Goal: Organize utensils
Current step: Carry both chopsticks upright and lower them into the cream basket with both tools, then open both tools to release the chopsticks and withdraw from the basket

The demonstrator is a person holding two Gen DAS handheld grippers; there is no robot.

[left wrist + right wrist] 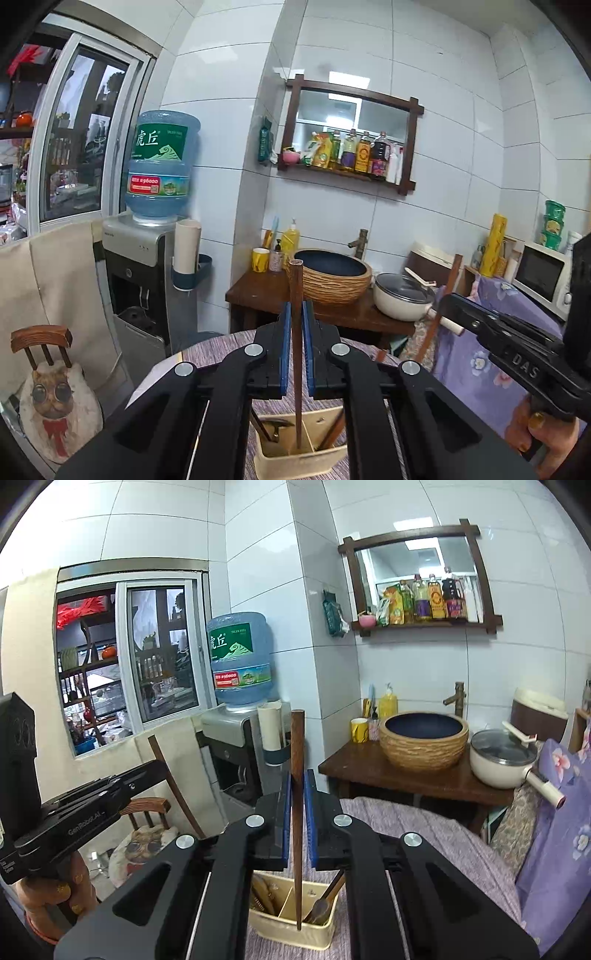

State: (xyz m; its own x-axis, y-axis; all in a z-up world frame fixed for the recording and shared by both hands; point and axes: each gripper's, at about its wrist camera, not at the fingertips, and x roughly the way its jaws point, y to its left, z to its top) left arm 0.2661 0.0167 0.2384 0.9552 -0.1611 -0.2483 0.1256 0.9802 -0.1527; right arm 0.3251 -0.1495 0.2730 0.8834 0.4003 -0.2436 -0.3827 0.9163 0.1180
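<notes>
Each gripper held one dark wooden chopstick upright. The left gripper [295,314] was clamped on its chopstick [296,332] between blue pads [284,347]; the thick end stood above the fingertips, the thin tip hung down over the middle of the cream utensil holder [295,458] directly below the gripper. Whether the tip touched the holder could not be told.

The right gripper [297,786] was likewise closed on a second chopstick [297,812], blunt end up, point hanging over the holder's [291,932] divider region below it. Holder sat on a purple-grey striped cloth [424,834], compartments already containing other wooden utensils: a wooden spoon [327,897] leaned in the right-hand section, more sticks at the left.

From the left camera, the right gripper [448,299] showed off to the right, its chopstick tilted, a hand [543,432] with gold nails around the grip.

Ahead of both grippers: a woven basin [328,275] on a dark wooden counter, a cream pot with glass lid [402,295] beside it. Further left, a water dispenser [140,266] with blue bottle.
</notes>
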